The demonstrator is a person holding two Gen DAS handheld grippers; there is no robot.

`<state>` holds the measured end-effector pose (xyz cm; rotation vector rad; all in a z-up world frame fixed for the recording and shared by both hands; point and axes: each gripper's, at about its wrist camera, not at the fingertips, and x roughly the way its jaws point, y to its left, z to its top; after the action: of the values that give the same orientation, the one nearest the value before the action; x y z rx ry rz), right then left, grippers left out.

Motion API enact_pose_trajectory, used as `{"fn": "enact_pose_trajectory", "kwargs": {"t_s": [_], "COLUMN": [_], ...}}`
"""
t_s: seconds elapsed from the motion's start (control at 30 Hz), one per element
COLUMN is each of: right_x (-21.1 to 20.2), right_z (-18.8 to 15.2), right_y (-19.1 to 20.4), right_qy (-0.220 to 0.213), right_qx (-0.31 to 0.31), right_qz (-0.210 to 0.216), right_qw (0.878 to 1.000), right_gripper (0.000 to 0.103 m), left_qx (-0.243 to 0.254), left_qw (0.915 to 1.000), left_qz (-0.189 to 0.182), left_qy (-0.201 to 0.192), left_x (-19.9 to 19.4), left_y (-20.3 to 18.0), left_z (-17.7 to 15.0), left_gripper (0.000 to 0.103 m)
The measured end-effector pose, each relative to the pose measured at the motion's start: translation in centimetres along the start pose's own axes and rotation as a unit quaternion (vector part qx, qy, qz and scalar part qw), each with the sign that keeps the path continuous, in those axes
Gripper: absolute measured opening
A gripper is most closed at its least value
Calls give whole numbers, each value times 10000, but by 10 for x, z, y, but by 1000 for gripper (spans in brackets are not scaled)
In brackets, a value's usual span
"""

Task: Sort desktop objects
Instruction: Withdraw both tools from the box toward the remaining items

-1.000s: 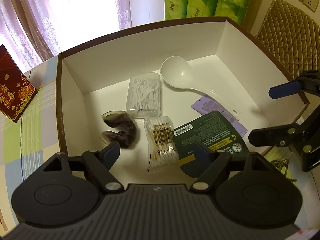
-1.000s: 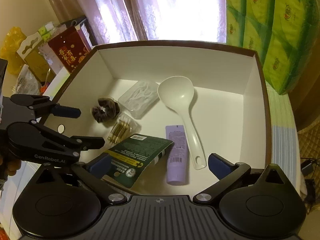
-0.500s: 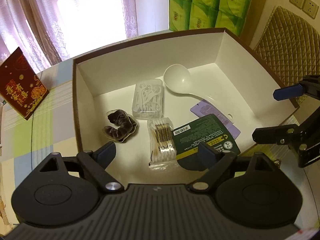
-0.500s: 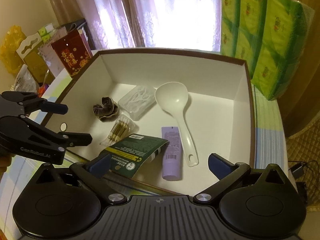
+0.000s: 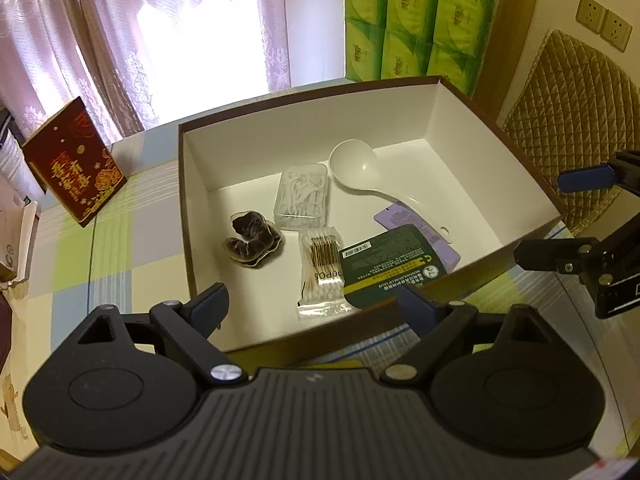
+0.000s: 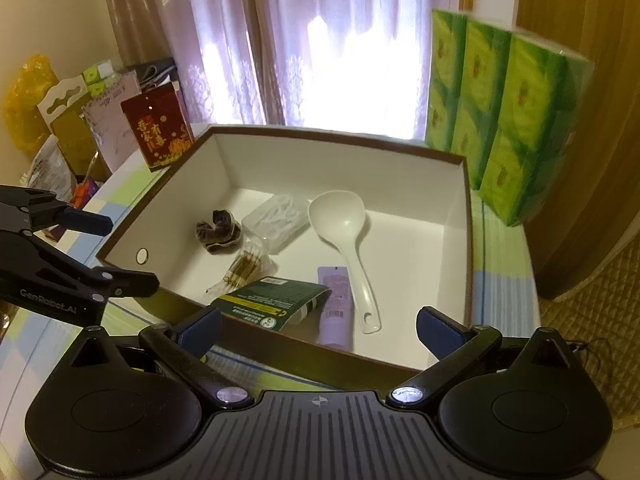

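A brown box with a white inside holds a white spoon, a clear floss-pick case, a dark scrunchie, a cotton-swab bag, a dark green packet and a purple tube. My left gripper stands open over the box's near edge, holding nothing. My right gripper is open too, held back above the near wall, empty.
A red gift box stands left of the box on the checked tablecloth. Green tissue packs rise behind it. A quilted chair back is at the right, clutter at the far left.
Both grippers have drawn back and up from the box, so more of it and the room shows. The objects inside lie as before.
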<state>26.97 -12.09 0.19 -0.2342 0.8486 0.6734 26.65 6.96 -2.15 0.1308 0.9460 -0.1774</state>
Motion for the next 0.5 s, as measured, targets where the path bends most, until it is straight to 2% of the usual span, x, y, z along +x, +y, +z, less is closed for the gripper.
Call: {"fn": "enact_pose_trajectory", "kwargs": {"t_s": [0.5], "right_x": [-49], "right_z": [-35], "right_y": [18], "right_qy": [-318], "right_qx": [-59], "right_qz": [-47], "right_qw": [9995], "right_gripper": [101], "left_qx": [-145], "left_qw": [9995], "left_qz": [119], "left_qy": [-242], "left_x": [-58], "left_y": [-8], "left_z": [-43], "left_gripper": [93]}}
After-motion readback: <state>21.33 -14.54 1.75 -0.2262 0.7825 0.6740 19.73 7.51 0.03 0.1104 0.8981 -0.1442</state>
